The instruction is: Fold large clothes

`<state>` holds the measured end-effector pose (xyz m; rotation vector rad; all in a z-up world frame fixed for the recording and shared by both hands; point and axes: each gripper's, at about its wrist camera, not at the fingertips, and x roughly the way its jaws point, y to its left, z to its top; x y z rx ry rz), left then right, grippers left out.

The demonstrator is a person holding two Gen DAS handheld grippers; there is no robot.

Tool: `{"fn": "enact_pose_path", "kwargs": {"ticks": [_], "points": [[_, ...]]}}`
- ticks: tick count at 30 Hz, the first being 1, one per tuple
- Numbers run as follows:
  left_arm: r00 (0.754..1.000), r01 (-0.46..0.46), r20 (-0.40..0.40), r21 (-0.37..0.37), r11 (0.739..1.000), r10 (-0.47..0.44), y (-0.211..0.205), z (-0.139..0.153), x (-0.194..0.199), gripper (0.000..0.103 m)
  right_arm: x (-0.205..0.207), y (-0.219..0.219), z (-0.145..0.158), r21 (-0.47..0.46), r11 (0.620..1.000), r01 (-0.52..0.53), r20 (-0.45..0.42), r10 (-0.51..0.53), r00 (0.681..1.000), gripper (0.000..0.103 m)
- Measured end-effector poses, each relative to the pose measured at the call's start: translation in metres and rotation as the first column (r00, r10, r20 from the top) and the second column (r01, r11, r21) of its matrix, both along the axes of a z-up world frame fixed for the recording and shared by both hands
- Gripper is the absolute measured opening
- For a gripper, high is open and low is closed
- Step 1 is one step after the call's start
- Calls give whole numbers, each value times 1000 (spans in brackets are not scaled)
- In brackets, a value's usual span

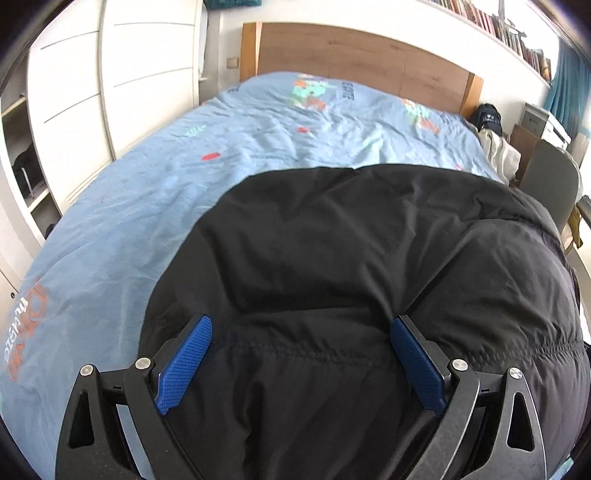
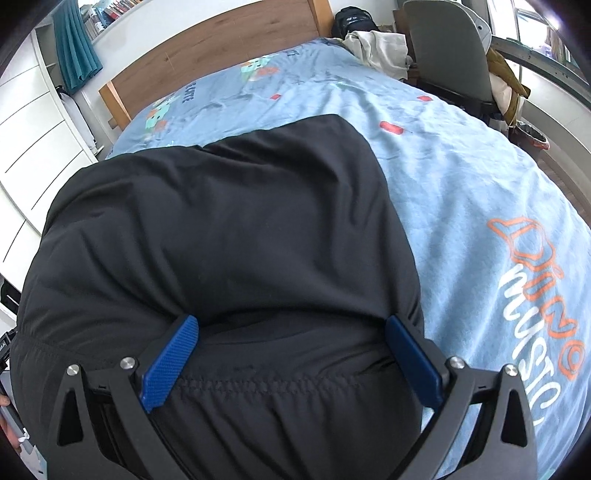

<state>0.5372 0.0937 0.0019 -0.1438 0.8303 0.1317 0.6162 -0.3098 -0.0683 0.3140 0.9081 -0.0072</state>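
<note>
Left wrist view, left to right. White wardrobe [image 1: 110, 85] with flat doors along the left wall; open shelving at its near end, contents dark and unclear. Light blue duvet [image 1: 155, 199] with cartoon print and orange lettering spread over the bed, creased throughout. Wooden headboard [image 1: 354, 55] at the far end. Black padded jacket [image 1: 351, 251] lying on the near part of the duvet, stitched seam running across close to the camera. Left gripper [image 1: 301, 326] directly over the jacket, blue fingers [image 1: 184, 365] spread wide, seam and fabric visible between them; contact with the cloth not determinable. Dark bag and pale cloth heaped at the far right bed corner, grey chair [image 1: 550, 177] just beside it, bookshelf [image 1: 509, 26] high on the wall.

Right wrist view, left to right. Teal curtain [image 2: 75, 48] upper left, white drawer fronts below it. Same black padded jacket [image 2: 229, 229] filling the centre and left, resting on the duvet. Right gripper [image 2: 291, 325] above its seam, blue fingers [image 2: 170, 365] spread wide, nothing pinched. Light blue duvet [image 2: 480, 192] bare to the right, "DINO MUSIC" lettering near the edge. Grey chair [image 2: 447, 55] upper right, draped with clothing.
</note>
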Motion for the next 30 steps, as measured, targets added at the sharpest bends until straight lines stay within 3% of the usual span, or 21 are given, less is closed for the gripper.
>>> {"fn": "enact_pose_path", "kwargs": {"ticks": [4,13,30], "points": [[1000,1,27,15,1000,-1,0,3,-10,96,-9,-3,2,-11,1000,-1,4,1,1000,102],[996,4,87,71,997,-10,3,24,-34,96,-39,-20,8,64,998,5,1,-5,1000,103],[994,9,106,139,990,-24,12,50,-89,99,-123,-45,56,21,999,28,31,-29,999,103]]}}
